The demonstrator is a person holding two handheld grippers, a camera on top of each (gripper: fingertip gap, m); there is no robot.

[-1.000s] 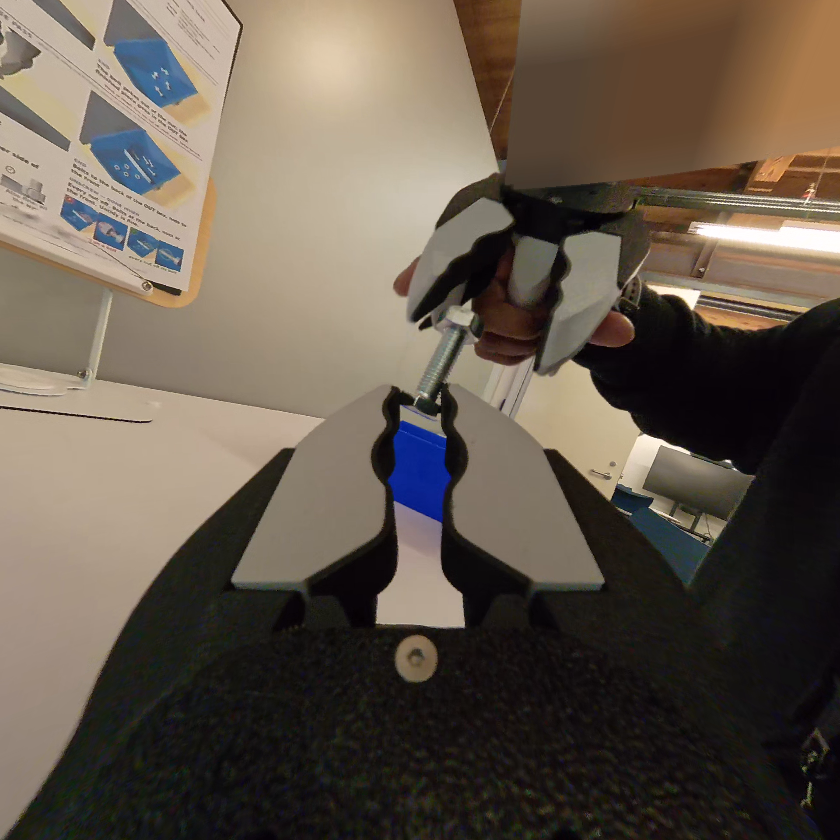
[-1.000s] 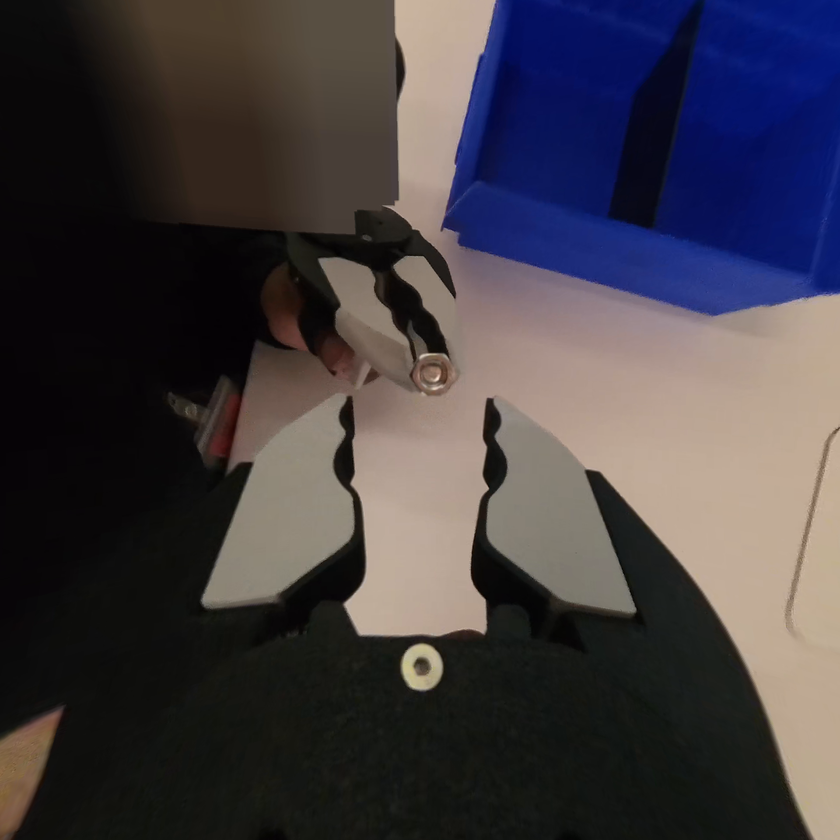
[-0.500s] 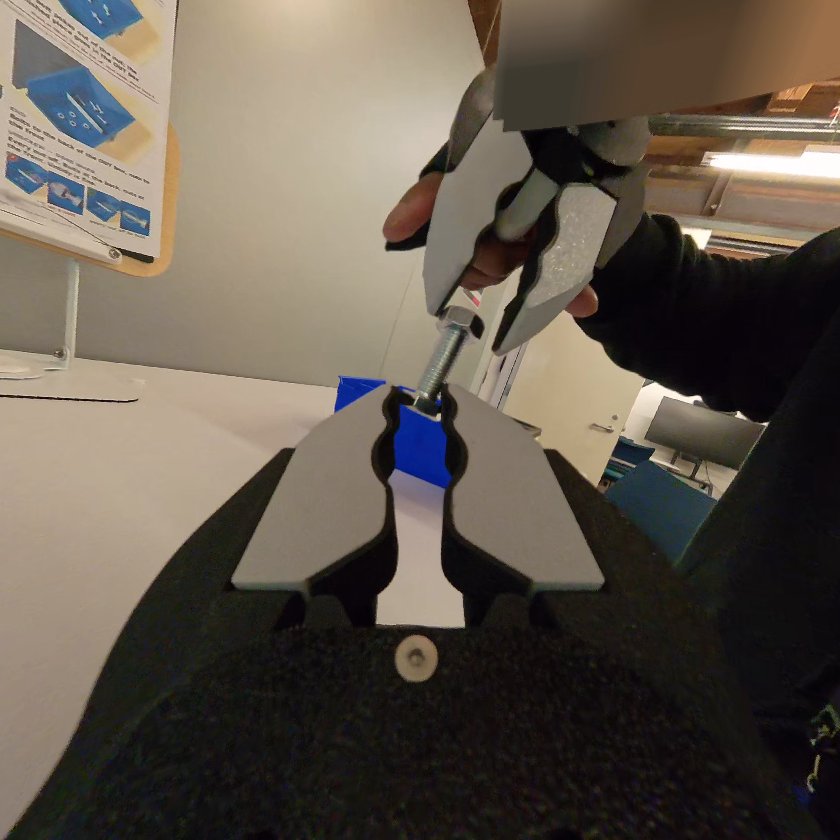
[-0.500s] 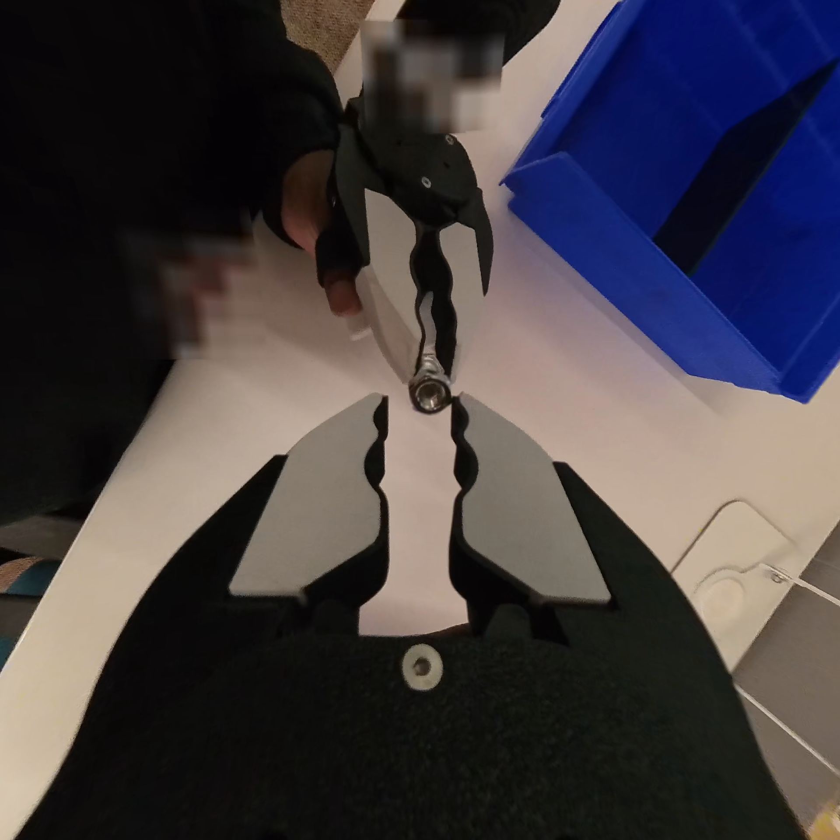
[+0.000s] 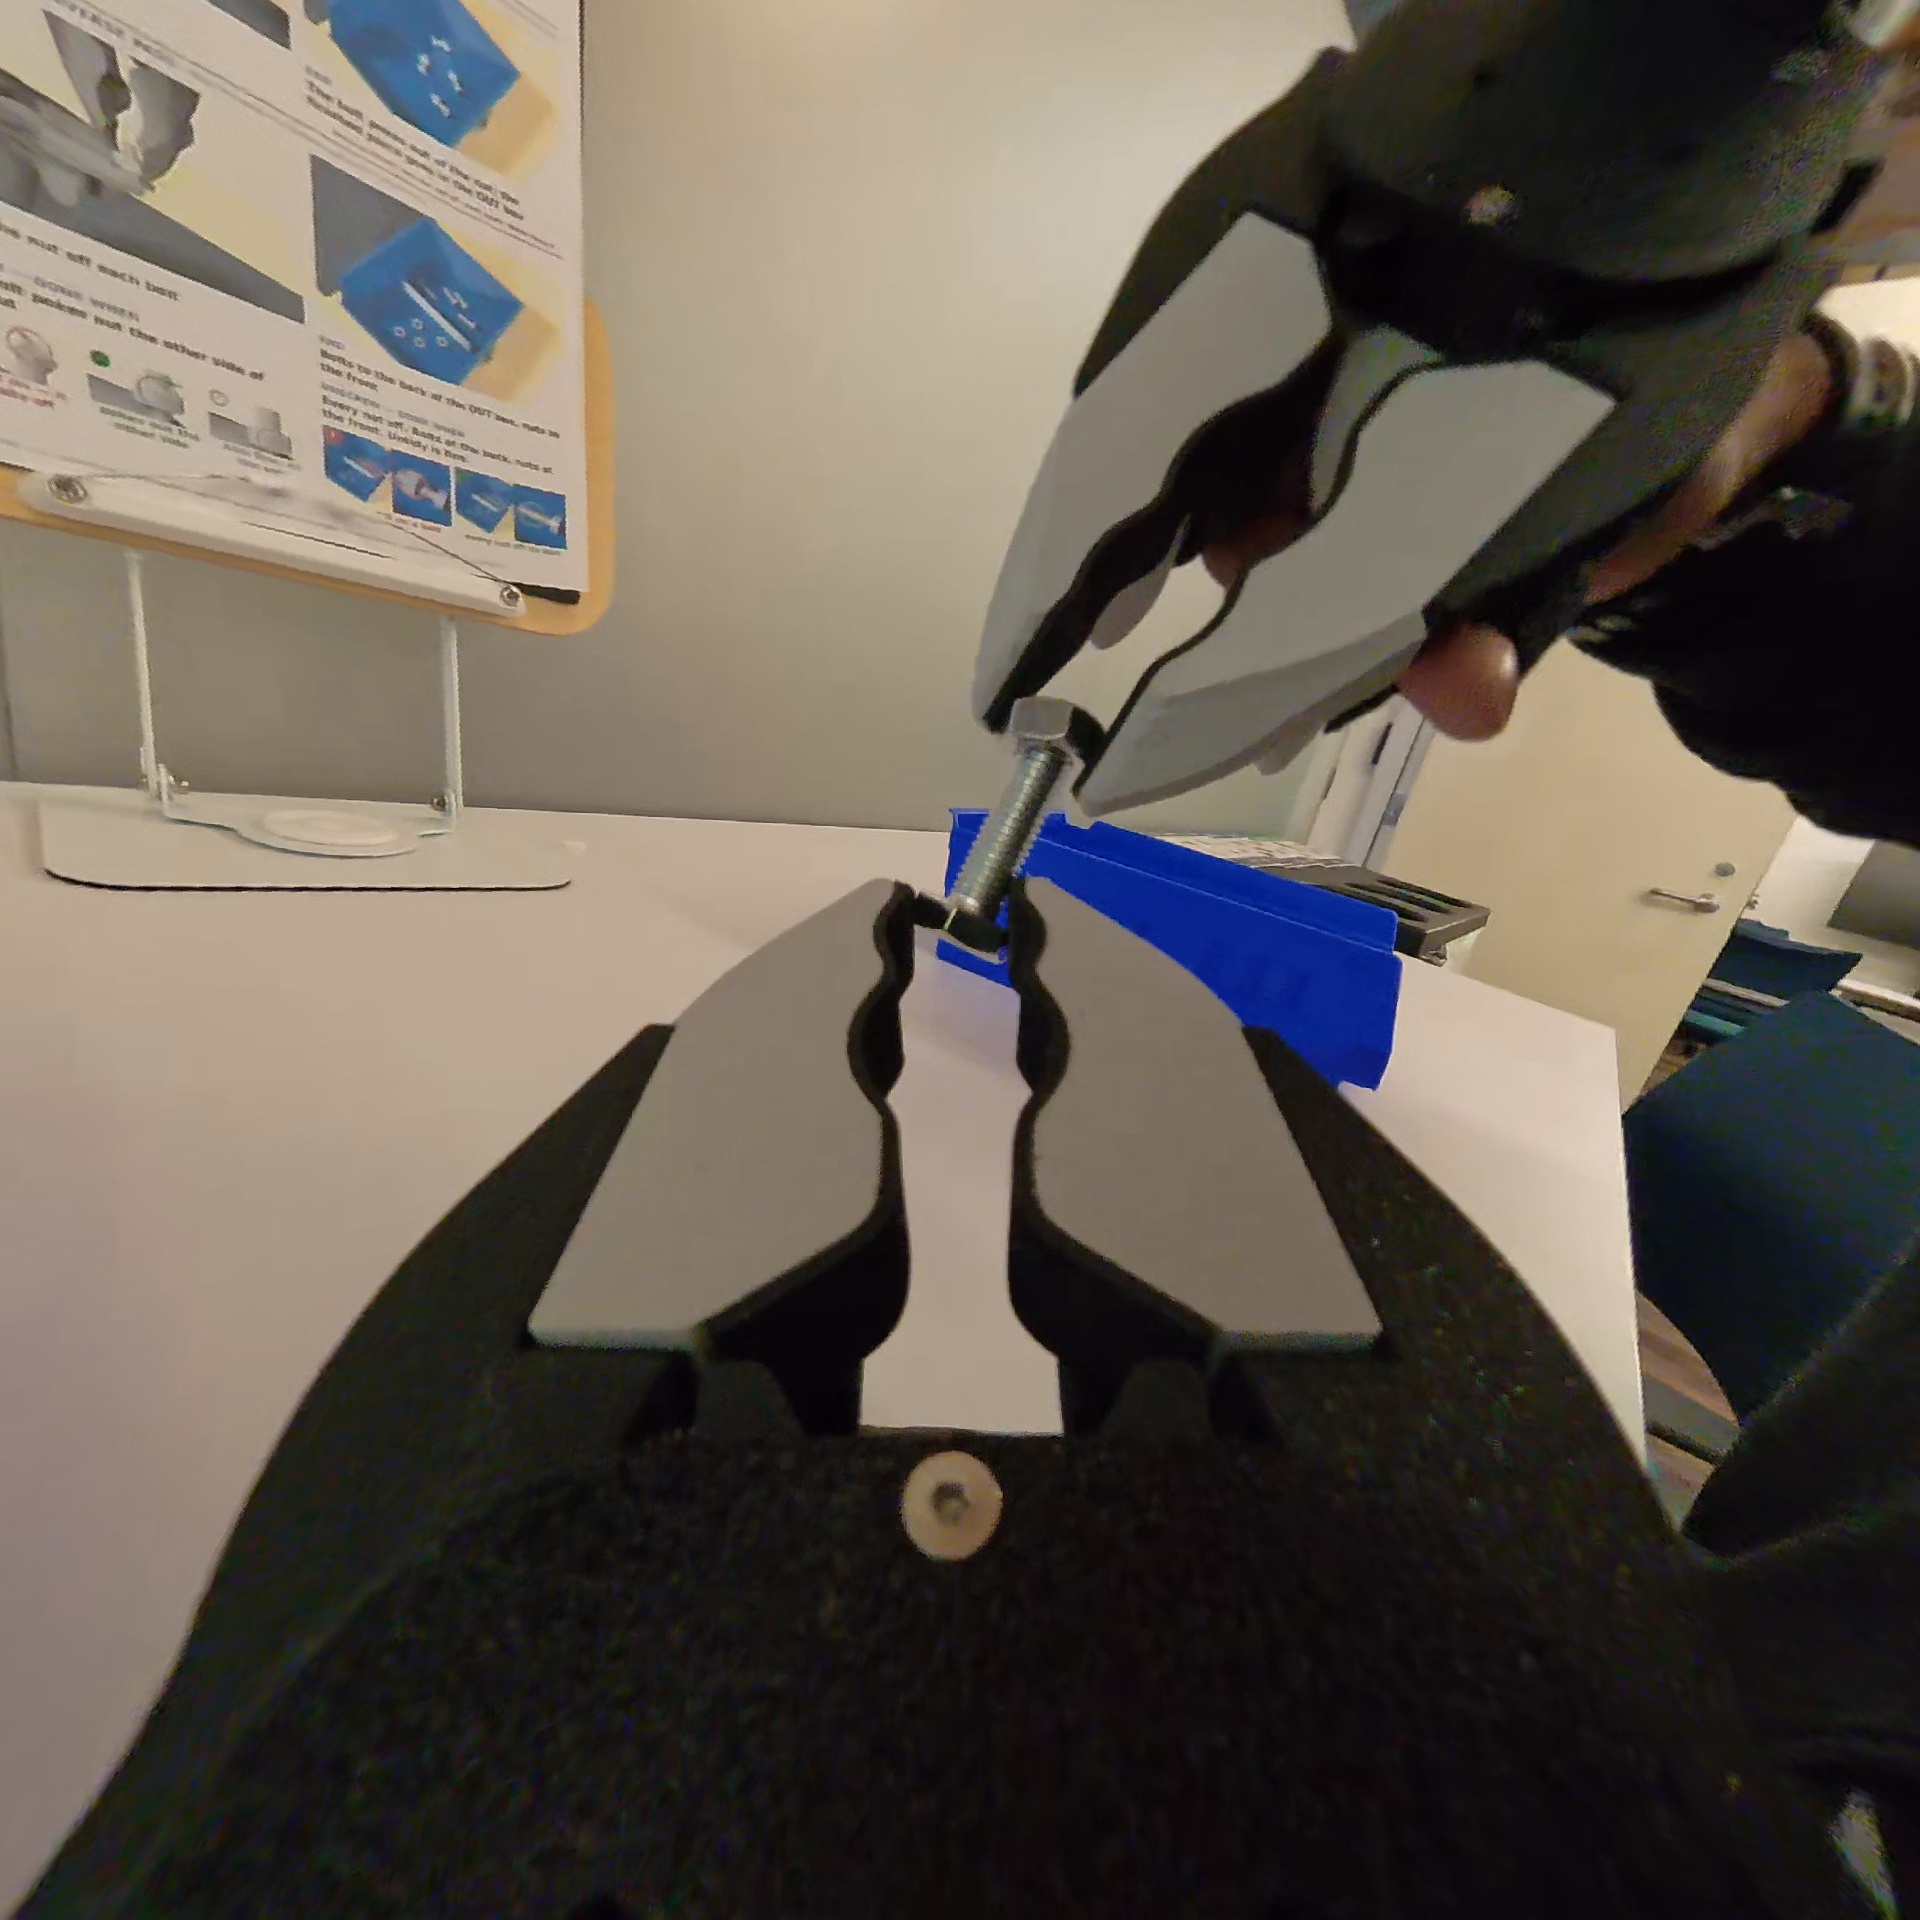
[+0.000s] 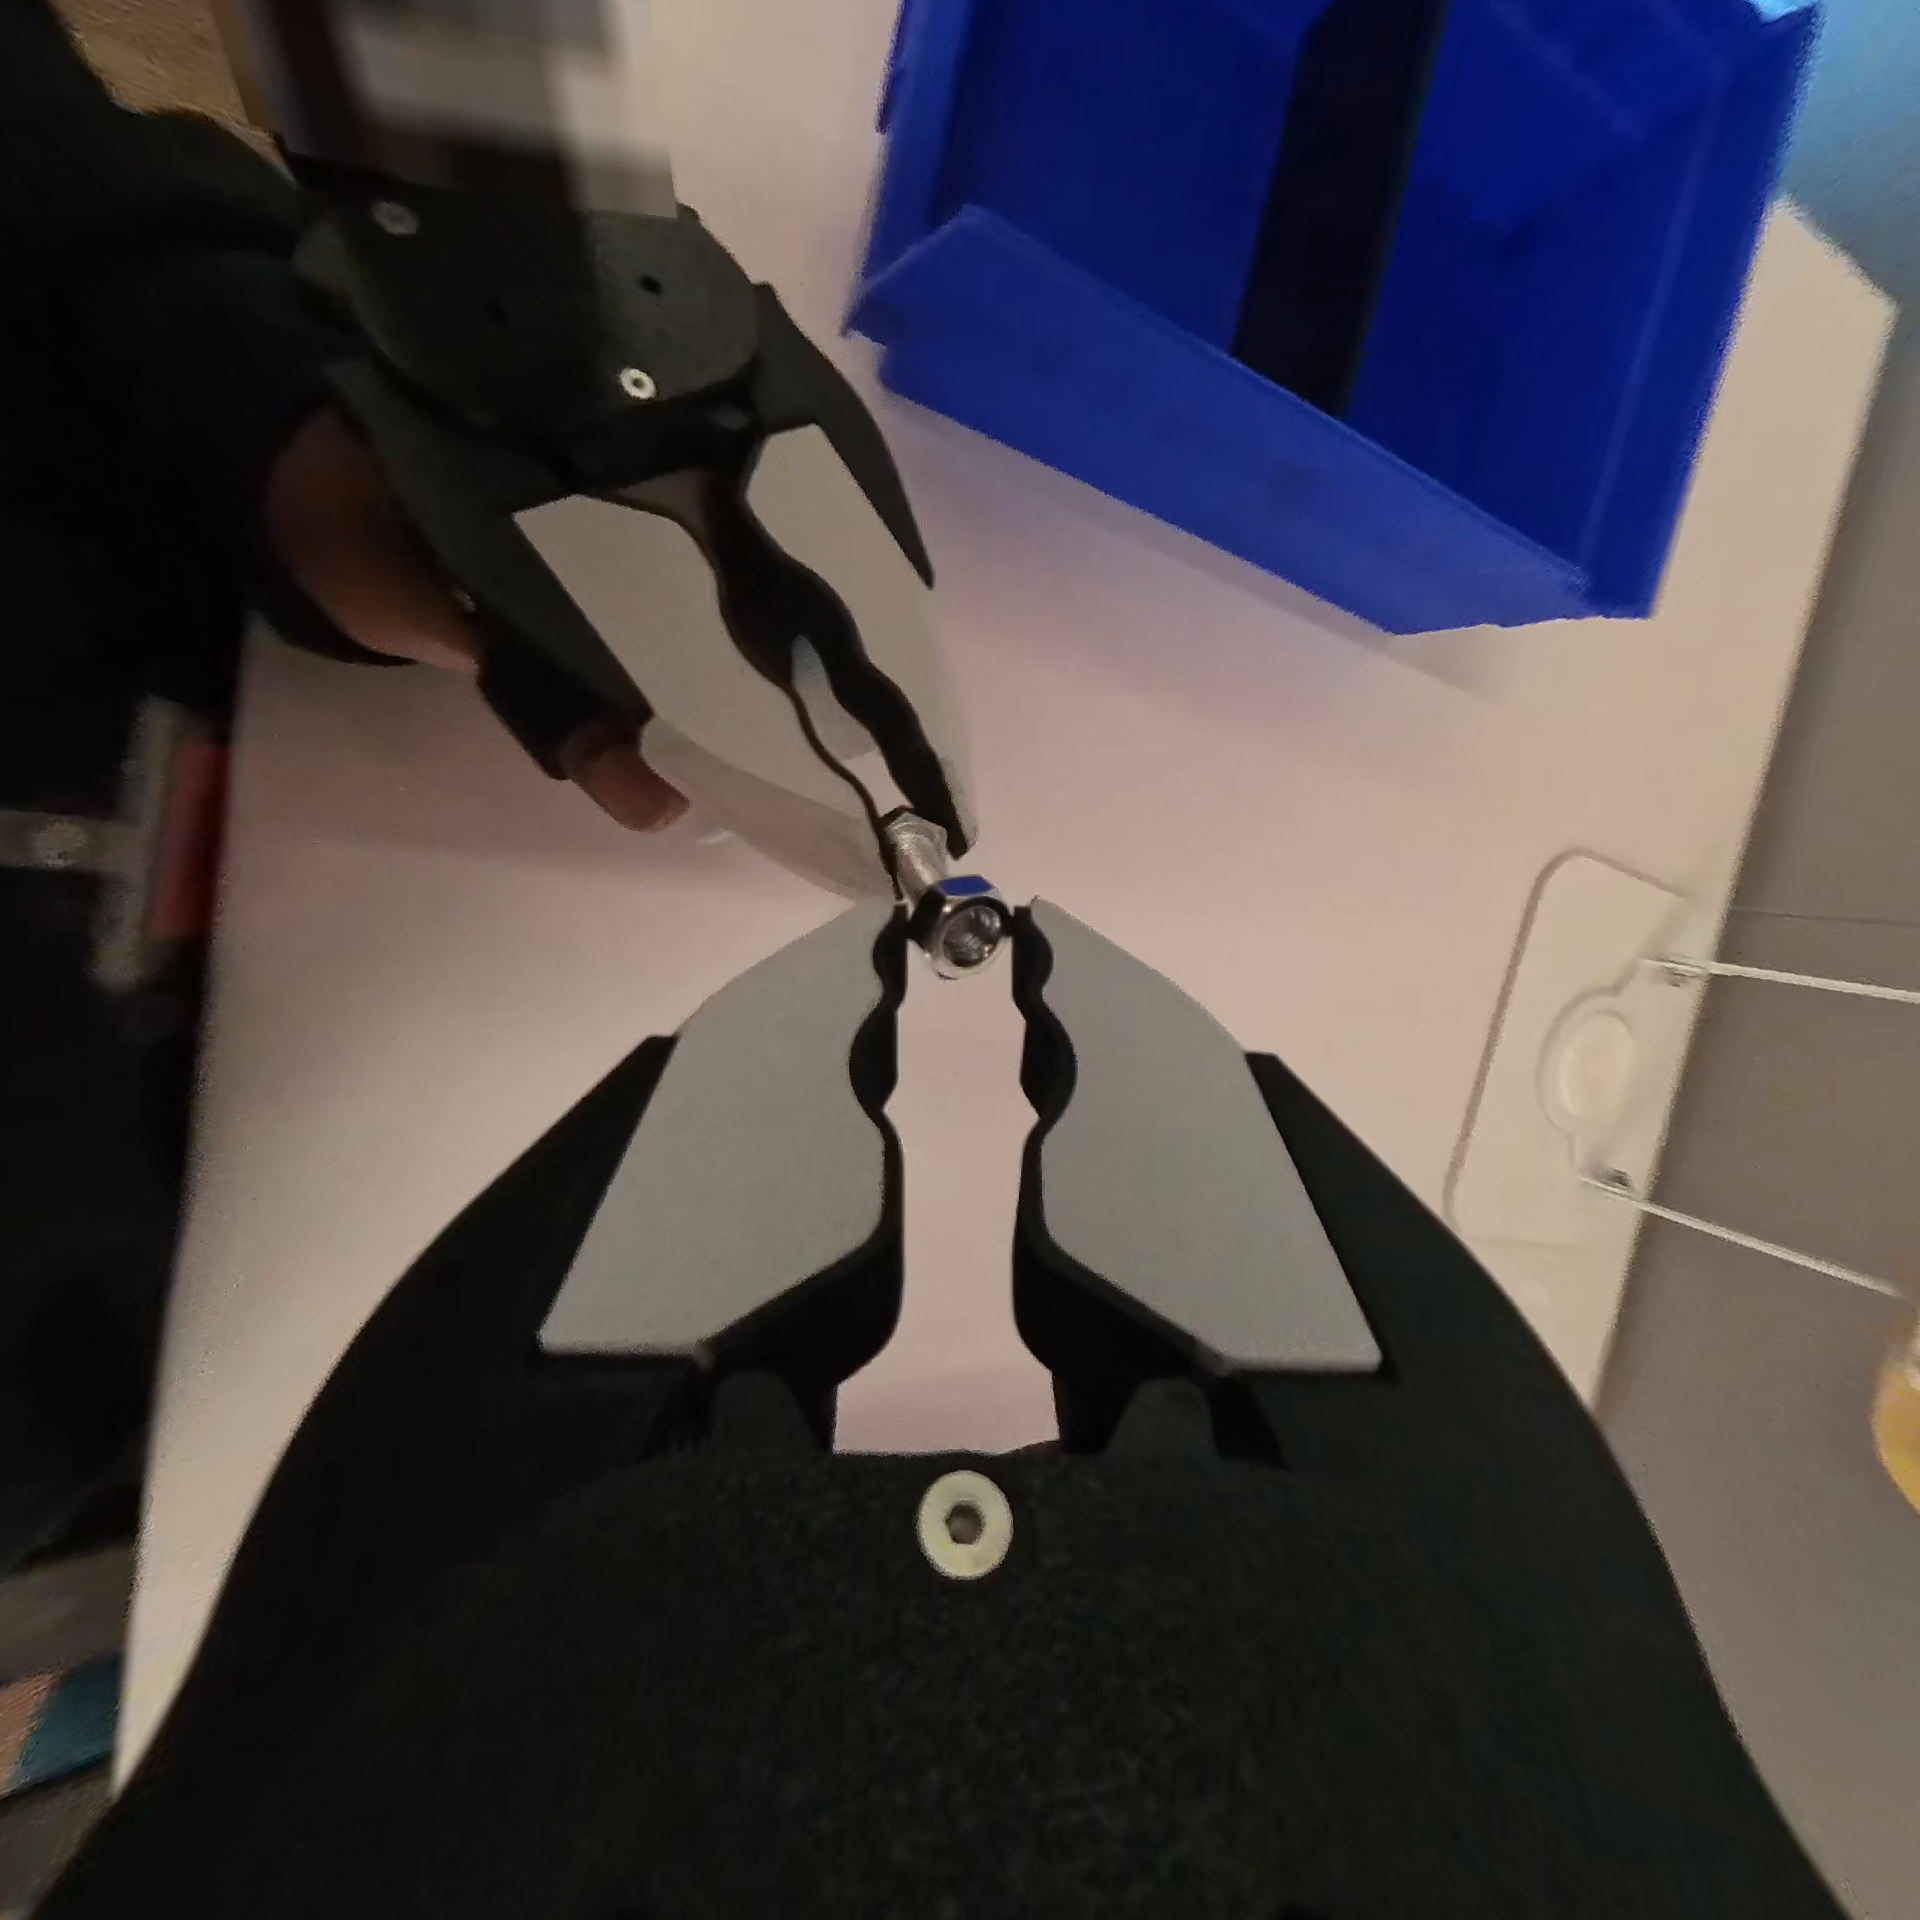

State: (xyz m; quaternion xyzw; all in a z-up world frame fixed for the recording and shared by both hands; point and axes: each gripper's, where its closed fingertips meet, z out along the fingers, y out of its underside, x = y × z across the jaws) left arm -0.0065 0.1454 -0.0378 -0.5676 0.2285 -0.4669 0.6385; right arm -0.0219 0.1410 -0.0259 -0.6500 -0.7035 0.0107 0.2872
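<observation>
The left gripper [image 5: 961,914] is clenching the head end of a silver bolt [image 5: 1013,821], tilted above the white table [image 5: 312,1039]. The right gripper [image 6: 961,925] is pinching the nut [image 6: 961,925] at its far end, seemingly pressing both sides. A blue bin [image 6: 1299,312] is sitting nearby.

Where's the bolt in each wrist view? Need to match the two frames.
Left wrist view: bolt just above centre, rising from the left tool up to the right tool's tips.
Right wrist view: bolt just above centre, seen end-on, its nut between the right tool's tips.
Shared landmark: blue bin on the white table.
</observation>
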